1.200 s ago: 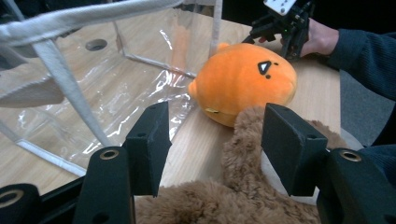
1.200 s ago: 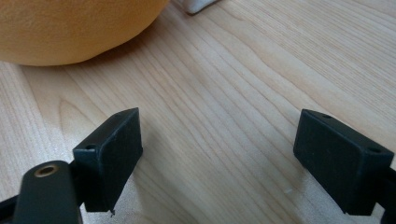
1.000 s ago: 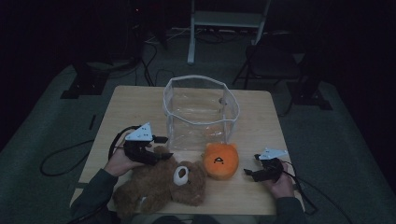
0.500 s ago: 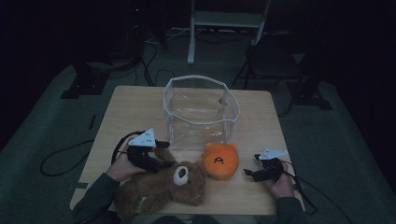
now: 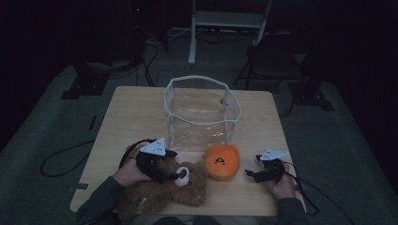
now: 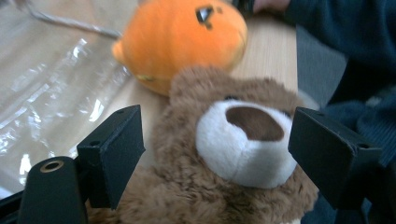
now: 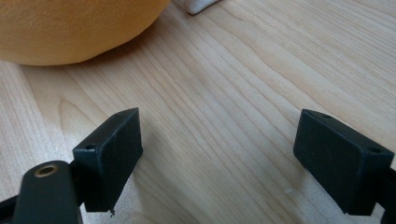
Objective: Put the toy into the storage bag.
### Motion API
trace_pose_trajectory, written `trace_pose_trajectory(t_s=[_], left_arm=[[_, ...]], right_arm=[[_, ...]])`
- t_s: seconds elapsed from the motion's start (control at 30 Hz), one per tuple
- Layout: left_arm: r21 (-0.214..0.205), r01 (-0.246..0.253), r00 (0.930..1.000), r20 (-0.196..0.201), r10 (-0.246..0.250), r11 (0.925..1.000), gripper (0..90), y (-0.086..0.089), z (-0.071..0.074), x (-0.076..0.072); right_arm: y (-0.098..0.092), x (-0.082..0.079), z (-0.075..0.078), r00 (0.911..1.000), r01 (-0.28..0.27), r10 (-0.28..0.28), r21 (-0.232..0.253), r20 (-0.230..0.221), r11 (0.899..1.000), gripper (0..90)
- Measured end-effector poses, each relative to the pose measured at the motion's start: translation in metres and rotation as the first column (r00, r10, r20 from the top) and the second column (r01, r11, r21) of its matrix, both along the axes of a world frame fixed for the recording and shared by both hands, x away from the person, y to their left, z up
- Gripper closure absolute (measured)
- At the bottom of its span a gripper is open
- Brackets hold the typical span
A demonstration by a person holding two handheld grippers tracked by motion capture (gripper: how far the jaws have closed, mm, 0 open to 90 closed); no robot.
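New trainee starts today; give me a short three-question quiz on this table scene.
1. True or false: the left gripper is clamped shut on the orange plush toy.
2. Which toy's head lies between the left gripper's open jaws?
3. The clear bin stands: A) behind both toys, B) on the floor, C) on the bear.

Key: 1 false; 2 the brown teddy bear; 3 A.

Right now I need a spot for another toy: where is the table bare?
Bare wood lies left of the clear bin, to the table edge, and in a narrower strip to its right. The near edge is crowded: bear, orange plush and both grippers.
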State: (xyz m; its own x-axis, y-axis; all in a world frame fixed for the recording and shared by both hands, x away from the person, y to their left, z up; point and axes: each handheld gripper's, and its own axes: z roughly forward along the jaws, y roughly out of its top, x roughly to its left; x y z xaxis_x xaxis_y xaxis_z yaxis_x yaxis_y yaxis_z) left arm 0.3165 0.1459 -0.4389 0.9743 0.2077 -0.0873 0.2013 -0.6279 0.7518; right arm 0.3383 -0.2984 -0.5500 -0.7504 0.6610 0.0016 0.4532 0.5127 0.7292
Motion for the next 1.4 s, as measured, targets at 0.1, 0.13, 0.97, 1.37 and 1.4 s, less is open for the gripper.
trace_pose_trajectory(t_s=[0.1,0.13,0.97,1.37,1.4], left_arm=[[0.032,0.030,0.9989,-0.036,-0.029,0.9990,18.5,-0.005,-0.007,0.003],[0.031,0.042,0.9981,-0.047,-0.040,0.9987,18.5,-0.006,-0.008,0.004],[0.215,0.162,0.9851,-0.094,-0.144,0.9631,12.1,-0.028,-0.033,-0.001],[0.259,0.146,0.9879,-0.089,-0.127,0.9549,14.6,-0.034,-0.039,0.001],[0.256,0.136,0.9891,-0.089,-0.117,0.9569,17.8,-0.033,-0.039,0.002]], right_arm=[[0.000,0.000,0.000,1.0000,0.000,0.000,0.000,0.000,1.000,14.6],[0.000,0.000,0.000,1.0000,-0.001,0.001,0.000,0.001,1.000,14.6],[0.000,0.000,0.000,1.0000,-0.001,0.001,-0.001,0.002,1.000,14.6],[0.000,0.000,0.000,1.0000,-0.001,0.001,-0.001,0.002,1.000,14.6],[0.000,0.000,0.000,1.0000,-0.001,0.001,-0.001,0.002,1.000,14.6]])
